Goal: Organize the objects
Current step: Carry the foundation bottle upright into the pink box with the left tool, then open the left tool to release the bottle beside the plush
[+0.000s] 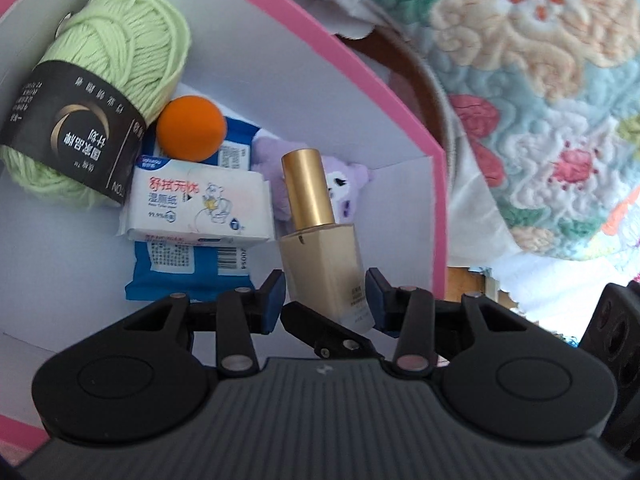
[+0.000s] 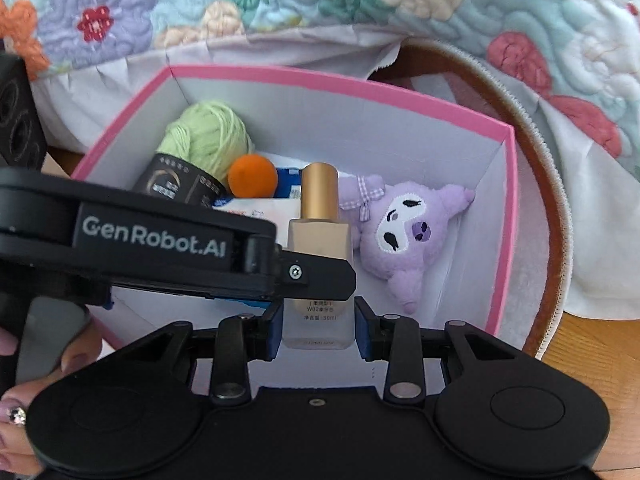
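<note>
A pink box [image 1: 438, 208] with white inside holds a green yarn ball [image 1: 116, 56], an orange ball [image 1: 191, 128], wipe packs [image 1: 200, 208] and a purple plush [image 2: 404, 232]. A beige bottle with a gold cap [image 1: 320, 236] stands upright inside. My left gripper [image 1: 325, 300] straddles the bottle's lower body with a small gap at each pad. My right gripper [image 2: 318, 326] has its blue pads against the bottle's base [image 2: 318, 320]. The left gripper's finger [image 2: 312, 276] crosses in front of the bottle in the right wrist view.
A floral quilt [image 2: 280, 4] lies behind and right of the box. A brown round rim [image 2: 536, 184] curves around the box's right side. Wooden surface [image 2: 592, 344] shows at the right. A hand with painted nails [image 2: 16, 416] holds the left gripper.
</note>
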Demonstrator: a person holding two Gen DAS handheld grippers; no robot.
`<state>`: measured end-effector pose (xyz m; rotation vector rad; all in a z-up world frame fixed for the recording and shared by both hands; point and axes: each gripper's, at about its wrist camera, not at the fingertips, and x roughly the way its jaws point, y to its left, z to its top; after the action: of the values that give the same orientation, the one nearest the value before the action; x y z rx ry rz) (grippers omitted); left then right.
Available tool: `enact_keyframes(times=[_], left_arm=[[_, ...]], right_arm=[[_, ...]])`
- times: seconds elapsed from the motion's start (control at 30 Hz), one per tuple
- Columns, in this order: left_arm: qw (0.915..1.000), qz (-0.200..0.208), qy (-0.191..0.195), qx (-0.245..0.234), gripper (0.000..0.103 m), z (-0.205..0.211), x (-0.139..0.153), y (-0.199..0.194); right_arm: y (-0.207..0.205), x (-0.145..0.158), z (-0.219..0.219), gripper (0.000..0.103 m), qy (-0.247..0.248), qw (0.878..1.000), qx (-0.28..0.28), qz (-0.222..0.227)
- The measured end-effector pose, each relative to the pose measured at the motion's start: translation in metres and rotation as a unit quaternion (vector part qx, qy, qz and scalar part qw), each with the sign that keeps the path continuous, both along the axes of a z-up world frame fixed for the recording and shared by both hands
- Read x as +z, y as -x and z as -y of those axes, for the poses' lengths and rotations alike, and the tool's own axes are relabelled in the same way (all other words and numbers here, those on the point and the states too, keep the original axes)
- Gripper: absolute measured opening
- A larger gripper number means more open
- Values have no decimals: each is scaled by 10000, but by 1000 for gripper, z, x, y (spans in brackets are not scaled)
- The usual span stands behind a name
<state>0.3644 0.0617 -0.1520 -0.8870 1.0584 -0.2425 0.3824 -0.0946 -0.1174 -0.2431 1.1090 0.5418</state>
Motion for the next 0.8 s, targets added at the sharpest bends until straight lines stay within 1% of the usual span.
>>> enact_keyframes(times=[0.1, 0.2, 0.27, 0.33, 0.43, 0.53, 0.6, 0.67, 0.7, 0.8], left_arm=[[9998, -63, -177, -51, 37, 4, 1, -3], [9992, -94, -349, -141, 35, 11, 2, -4], [9991, -139, -360, -176, 33, 16, -1, -4], [9989, -203, -403, -104, 31, 16, -5, -4], [9988, -192, -451, 43, 31, 11, -4, 1], [9982, -37, -575, 150, 31, 8, 12, 8], [9976, 120, -665, 170, 31, 8, 27, 13], [9968, 174, -752, 199, 31, 9, 41, 20], [9963, 185, -811, 192, 32, 10, 48, 23], [9927, 235, -1166, 190, 34, 12, 73, 34]], right_arm=[[-3, -6, -5, 40, 261, 9996, 143, -37], [-3, -12, -7, 40, 569, 9982, 205, 11], [-4, -17, -6, 40, 528, 9984, 200, -49], [-5, -24, -8, 40, 627, 9977, 247, -102], [-5, -30, -12, 40, 687, 9969, 375, -3], [-4, -23, -3, 40, 497, 9983, 249, 151], [2, -10, 4, 42, 286, 9990, 200, 286], [8, 5, 12, 46, 102, 9991, 157, 391], [11, 12, 16, 46, -1, 9990, 104, 424], [20, 34, 29, 46, -256, 9988, 40, 411]])
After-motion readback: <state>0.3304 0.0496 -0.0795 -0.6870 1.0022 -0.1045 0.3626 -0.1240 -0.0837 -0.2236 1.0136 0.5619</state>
